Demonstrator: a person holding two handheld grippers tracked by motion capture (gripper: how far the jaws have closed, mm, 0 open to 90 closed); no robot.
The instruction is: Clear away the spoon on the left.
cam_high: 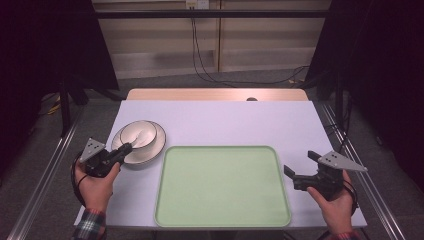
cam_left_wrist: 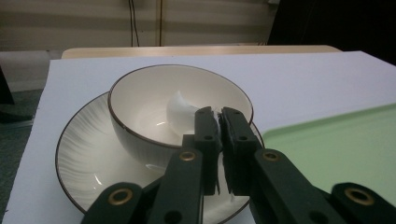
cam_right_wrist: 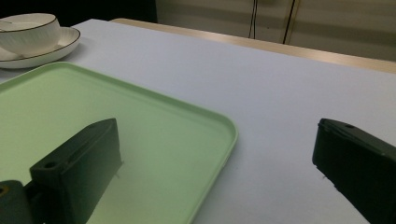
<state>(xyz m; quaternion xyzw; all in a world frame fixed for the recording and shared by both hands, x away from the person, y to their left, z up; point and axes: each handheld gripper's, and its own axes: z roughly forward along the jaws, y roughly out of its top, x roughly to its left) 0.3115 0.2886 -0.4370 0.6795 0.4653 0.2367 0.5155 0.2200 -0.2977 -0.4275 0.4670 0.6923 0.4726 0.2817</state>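
Table point(cam_high: 220, 122), white-topped, spanning most of the high view. On its near half, a green tray point(cam_high: 222, 186), bare. Left of the tray, just beside its far corner, a plate point(cam_high: 155, 145) with dark rim, carrying a bowl point(cam_high: 137, 132) of the same pale ware.

Inside the bowl, something small and white point(cam_left_wrist: 180, 112), perhaps a spoon; hard to tell. Probably glazed ceramic, so stiff, slippery and liable to chip if knocked against the bowl wall; light enough for a narrow pinch. Best taken on the part nearest the rim, where there is room to lift clear.

Left gripper point(cam_left_wrist: 219, 122) reaching over the near rim, jaws clenched almost together with a white sliver between them, seemingly that piece.

Right gripper point(cam_high: 302, 165) hovering beside the tray's right edge, jaws released and spread wide, nothing between them.
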